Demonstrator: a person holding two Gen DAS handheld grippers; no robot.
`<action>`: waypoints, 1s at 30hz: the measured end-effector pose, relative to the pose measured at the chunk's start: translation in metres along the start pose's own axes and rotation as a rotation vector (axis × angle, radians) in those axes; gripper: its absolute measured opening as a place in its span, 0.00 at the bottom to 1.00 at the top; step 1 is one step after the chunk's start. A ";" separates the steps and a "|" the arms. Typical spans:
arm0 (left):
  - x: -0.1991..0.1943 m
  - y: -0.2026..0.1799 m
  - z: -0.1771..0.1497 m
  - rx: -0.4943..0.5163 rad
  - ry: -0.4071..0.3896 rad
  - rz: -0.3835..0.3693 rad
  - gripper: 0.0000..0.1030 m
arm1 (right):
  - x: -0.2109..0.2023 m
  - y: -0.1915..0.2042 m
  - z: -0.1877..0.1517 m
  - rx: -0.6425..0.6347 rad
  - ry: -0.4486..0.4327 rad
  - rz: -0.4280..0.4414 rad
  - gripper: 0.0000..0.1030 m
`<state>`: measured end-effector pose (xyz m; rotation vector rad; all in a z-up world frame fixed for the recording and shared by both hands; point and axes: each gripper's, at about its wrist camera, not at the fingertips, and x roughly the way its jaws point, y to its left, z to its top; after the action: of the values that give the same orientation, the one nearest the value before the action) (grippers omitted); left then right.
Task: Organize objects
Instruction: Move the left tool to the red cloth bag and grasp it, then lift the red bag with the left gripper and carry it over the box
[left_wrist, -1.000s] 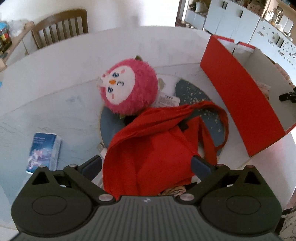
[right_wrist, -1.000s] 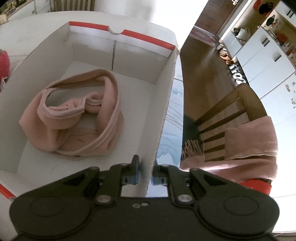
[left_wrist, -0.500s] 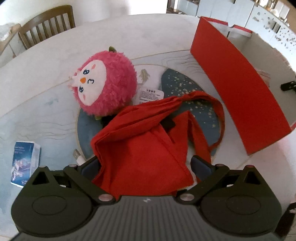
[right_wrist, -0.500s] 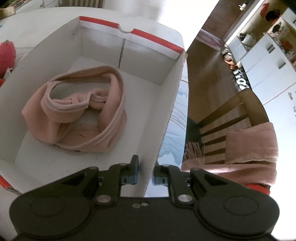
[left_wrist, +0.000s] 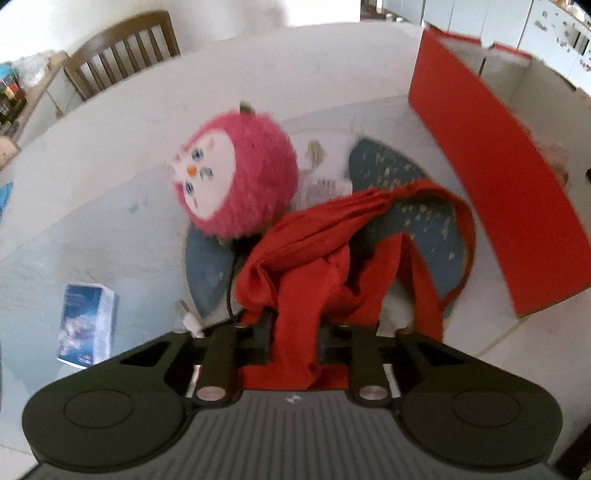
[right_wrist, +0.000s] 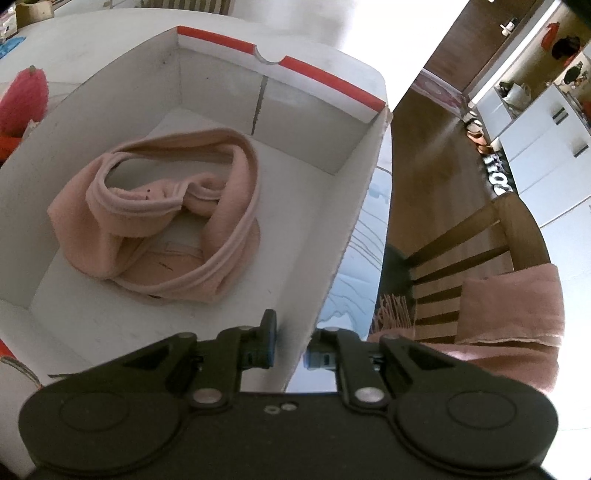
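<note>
In the left wrist view, the left gripper sat at the lower middle of the frame, its jaws closing on a bunched fold of the red cloth bag — thin, crumpled fabric gathered into a narrow neck between the pads. The bag ran from the gripper up toward the middle right of the frame, its long strap looping out to the right over a round blue mat flecked with pale specks. A fuzzy pink plush toy, ball-shaped with a white face, rested on the mat's upper left edge, touching the bag. A small blue packet lay flat at lower left on the pale table. The red outer wall of a cardboard box slanted down the right side.

In the right wrist view, the right gripper pinched the box's thin white wall, one pad inside and one outside. Inside the box lay a soft pink scarf — fleecy, coiled in a loose ring on the floor.
</note>
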<state>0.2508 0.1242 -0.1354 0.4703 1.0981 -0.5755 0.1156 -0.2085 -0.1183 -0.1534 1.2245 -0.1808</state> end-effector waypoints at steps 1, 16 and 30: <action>-0.007 -0.001 0.002 0.007 -0.016 0.007 0.17 | 0.000 -0.001 -0.001 -0.002 -0.001 0.004 0.11; -0.100 -0.032 0.046 0.082 -0.123 -0.123 0.16 | 0.002 -0.004 -0.002 -0.086 -0.021 0.055 0.09; -0.171 -0.078 0.098 0.210 -0.239 -0.221 0.16 | 0.002 -0.005 -0.006 -0.164 -0.040 0.067 0.10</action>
<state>0.2100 0.0384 0.0540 0.4515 0.8697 -0.9237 0.1106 -0.2138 -0.1210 -0.2568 1.2023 -0.0192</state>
